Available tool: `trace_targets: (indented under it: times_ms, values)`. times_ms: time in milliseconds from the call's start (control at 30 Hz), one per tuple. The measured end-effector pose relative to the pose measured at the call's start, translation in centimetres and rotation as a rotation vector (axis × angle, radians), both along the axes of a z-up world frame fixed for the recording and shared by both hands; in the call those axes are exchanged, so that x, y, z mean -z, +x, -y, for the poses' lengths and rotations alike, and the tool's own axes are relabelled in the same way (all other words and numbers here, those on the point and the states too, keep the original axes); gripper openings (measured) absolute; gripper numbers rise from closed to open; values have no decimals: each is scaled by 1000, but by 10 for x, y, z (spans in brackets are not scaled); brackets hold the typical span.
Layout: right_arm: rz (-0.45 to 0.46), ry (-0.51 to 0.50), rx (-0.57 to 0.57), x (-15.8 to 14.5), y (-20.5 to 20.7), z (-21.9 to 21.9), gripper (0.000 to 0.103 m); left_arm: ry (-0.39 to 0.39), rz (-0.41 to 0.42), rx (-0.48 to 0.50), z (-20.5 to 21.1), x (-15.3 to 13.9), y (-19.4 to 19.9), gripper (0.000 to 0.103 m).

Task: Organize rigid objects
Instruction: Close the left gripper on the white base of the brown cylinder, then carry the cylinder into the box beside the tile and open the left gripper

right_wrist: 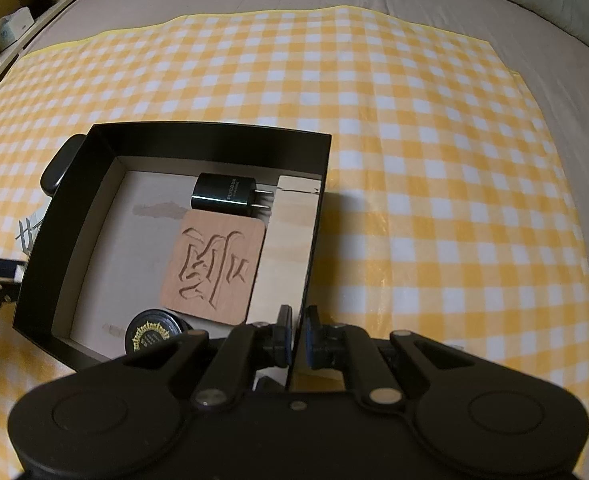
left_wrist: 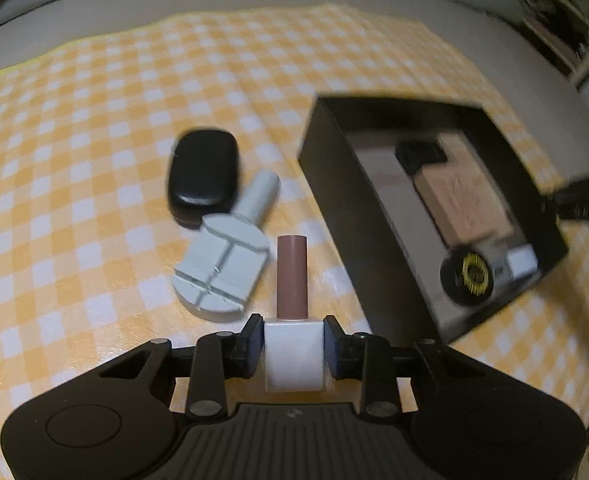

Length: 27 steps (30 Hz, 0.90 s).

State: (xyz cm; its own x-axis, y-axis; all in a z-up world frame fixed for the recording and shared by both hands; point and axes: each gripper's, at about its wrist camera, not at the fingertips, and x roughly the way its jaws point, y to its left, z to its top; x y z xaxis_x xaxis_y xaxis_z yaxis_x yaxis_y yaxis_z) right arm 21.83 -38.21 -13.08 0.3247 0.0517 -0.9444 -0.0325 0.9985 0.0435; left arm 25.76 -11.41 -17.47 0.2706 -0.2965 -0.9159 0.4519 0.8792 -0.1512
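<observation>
Checked cloth (right_wrist: 434,160) in yellow and white covers a grey bed (right_wrist: 254,4), with shelves (right_wrist: 10,28) at the far left of the room. One black box (right_wrist: 214,136) sits on the cloth; inside lie one black plug (right_wrist: 224,196), one carved wooden coaster (right_wrist: 214,268), one pale wood block (right_wrist: 290,248) and one round black tin (right_wrist: 154,334). Left of the box lie one black oval case (left_wrist: 204,174) and one grey tool (left_wrist: 226,264), touching each other. The left gripper (left_wrist: 293,346) clamps one white bottle (left_wrist: 293,356) with a brown cap. The right gripper (right_wrist: 298,338) pinches the box's near right wall.
</observation>
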Motion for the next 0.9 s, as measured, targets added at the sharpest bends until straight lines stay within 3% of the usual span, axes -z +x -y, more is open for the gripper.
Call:
trace_targets:
  times_ms: [267, 567, 733, 900]
  values:
    - [-1, 0, 1, 0, 0, 0, 7, -144, 55, -135, -13, -35, -3, 32]
    - [-1, -2, 2, 0, 1, -1, 7, -275, 100, -142, 12, -69, -5, 32]
    - [-1, -3, 0, 0, 1, -1, 6, -267, 76, -125, 53, -62, -2, 32]
    - [-1, -2, 0, 0, 1, -1, 6, -180, 27, -105, 87, -36, 8, 32]
